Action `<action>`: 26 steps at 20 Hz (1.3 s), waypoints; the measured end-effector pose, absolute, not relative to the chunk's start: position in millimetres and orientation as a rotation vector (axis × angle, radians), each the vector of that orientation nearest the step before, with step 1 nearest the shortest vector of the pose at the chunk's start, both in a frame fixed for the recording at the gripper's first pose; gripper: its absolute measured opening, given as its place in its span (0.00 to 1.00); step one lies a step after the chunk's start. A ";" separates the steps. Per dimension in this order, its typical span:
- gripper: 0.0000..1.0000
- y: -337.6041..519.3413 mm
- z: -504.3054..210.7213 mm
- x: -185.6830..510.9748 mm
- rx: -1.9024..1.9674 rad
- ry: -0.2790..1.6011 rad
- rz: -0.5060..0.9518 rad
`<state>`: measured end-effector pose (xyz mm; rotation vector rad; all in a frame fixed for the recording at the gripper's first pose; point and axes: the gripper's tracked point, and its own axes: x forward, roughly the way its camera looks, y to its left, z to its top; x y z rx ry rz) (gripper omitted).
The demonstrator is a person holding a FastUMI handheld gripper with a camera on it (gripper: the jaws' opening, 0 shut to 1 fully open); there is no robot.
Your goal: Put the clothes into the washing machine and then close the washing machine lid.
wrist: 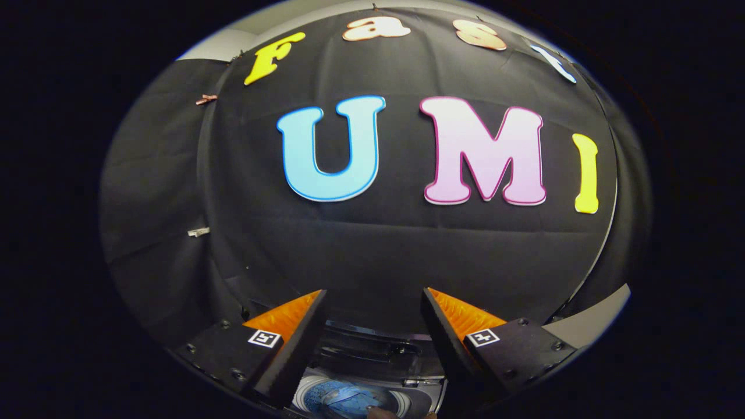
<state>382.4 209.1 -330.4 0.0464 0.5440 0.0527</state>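
My gripper is open, its two fingers spread wide with nothing between them, held high and facing the booth's black cloth wall. Below and between the fingers I look down on the washing machine, its dark top panel and the round drum opening. Something blue, patterned, lies inside the drum; whether it is cloth I cannot tell. The lid's position is hidden from here.
The black cloth wall stands close behind the machine. A pale wall strip shows beyond the right finger. Small clips hold the cloth at the left.
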 end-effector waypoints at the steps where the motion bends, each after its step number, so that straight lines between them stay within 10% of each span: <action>1: 1.00 207.4 -344.7 387.8 0.049 0.569 0.044; 26: 1.00 204.8 -382.4 320.7 0.124 0.815 0.029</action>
